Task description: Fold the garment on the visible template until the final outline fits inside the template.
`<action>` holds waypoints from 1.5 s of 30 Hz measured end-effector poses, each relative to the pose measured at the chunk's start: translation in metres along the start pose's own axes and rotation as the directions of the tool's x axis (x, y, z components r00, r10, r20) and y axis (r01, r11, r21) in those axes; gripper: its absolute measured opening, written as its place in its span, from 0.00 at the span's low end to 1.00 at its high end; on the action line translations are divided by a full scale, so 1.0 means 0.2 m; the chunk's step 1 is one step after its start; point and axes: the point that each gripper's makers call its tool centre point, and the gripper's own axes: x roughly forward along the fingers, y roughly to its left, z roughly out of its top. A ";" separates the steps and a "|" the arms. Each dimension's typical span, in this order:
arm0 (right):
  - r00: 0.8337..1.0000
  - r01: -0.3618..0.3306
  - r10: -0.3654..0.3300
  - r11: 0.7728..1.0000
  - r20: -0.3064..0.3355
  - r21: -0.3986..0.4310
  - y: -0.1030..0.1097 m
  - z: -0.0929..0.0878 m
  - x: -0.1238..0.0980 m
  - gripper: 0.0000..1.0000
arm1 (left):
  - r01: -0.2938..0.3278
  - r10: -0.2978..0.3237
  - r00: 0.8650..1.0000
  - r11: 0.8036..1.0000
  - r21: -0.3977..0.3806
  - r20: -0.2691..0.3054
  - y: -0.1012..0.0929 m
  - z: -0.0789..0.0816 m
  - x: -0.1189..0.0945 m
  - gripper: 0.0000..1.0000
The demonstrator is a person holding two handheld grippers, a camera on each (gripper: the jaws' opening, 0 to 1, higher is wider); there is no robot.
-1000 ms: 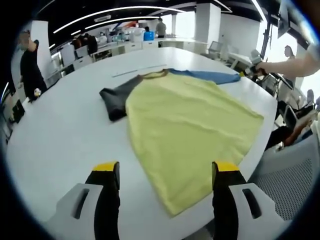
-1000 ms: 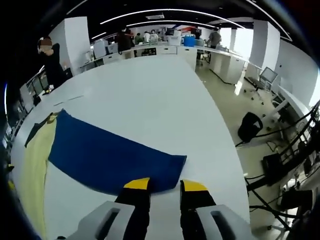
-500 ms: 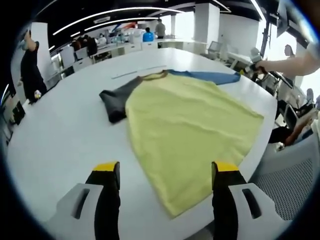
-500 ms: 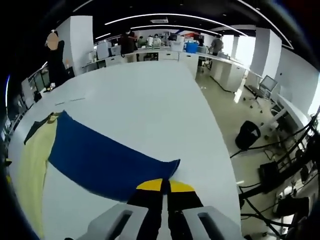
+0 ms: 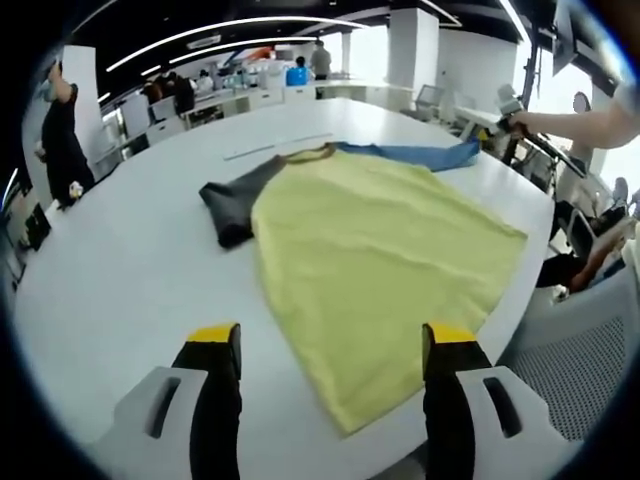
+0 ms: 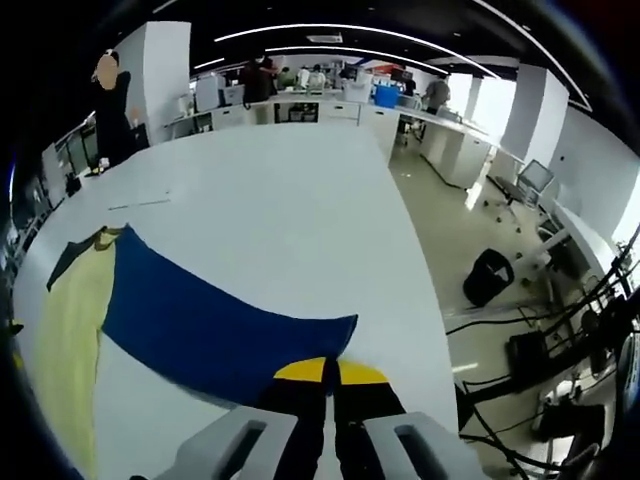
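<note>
White table (image 5: 130,270); tongs (image 6: 322,372) pinching blue sleeve (image 6: 200,325)

Yellow garment (image 5: 375,250) on white table (image 5: 130,270)

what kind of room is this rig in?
Looks like an open-plan office or lab: a large white table holding the shirt, rows of desks at the back, an office chair, strip ceiling lights.

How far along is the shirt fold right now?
Early. Done: the shirt lies spread flat on the table, yellow body up, with no fold made yet. In hand: the right tongs are shut on the end of the blue sleeve. The left tongs hover open near the hem. Left: fold in the blue sleeve, the grey sleeve and the body.
</note>
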 end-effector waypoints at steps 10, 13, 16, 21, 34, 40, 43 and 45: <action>0.996 0.017 -0.025 0.996 -0.088 -0.087 -0.01 -0.07 0.06 0.00 | -0.010 0.010 1.000 1.000 0.007 0.001 0.01 0.00 -0.01 0.71; 0.995 0.021 -0.029 0.997 -0.097 -0.077 0.00 -0.07 0.05 0.00 | -0.008 0.008 1.000 1.000 0.011 0.001 0.01 0.00 -0.01 0.72; 0.995 0.016 -0.021 0.998 -0.093 -0.058 0.02 -0.06 0.04 0.00 | -0.007 0.007 1.000 1.000 0.009 -0.001 0.01 -0.01 -0.02 0.72; 0.996 0.005 -0.011 0.998 -0.092 -0.065 0.06 -0.04 0.03 0.00 | -0.009 0.009 1.000 1.000 0.010 0.003 0.01 -0.01 -0.02 0.73; 0.997 -0.001 -0.006 0.995 -0.074 -0.098 0.15 0.04 0.02 0.00 | -0.012 0.012 1.000 1.000 0.012 0.013 0.02 -0.01 -0.04 0.75; 0.998 -0.012 0.006 0.995 -0.059 -0.096 0.21 0.09 0.01 0.00 | -0.007 0.007 1.000 1.000 0.010 0.018 0.01 -0.01 -0.05 0.78; 0.999 -0.007 0.004 0.997 -0.044 -0.074 0.22 0.13 0.02 0.00 | -0.003 0.003 1.000 1.000 0.017 0.022 0.01 0.00 -0.05 0.79; 0.999 -0.016 0.014 0.998 -0.033 -0.061 0.24 0.16 0.02 0.00 | -0.001 0.001 1.000 1.000 0.023 0.024 0.01 0.01 -0.05 0.78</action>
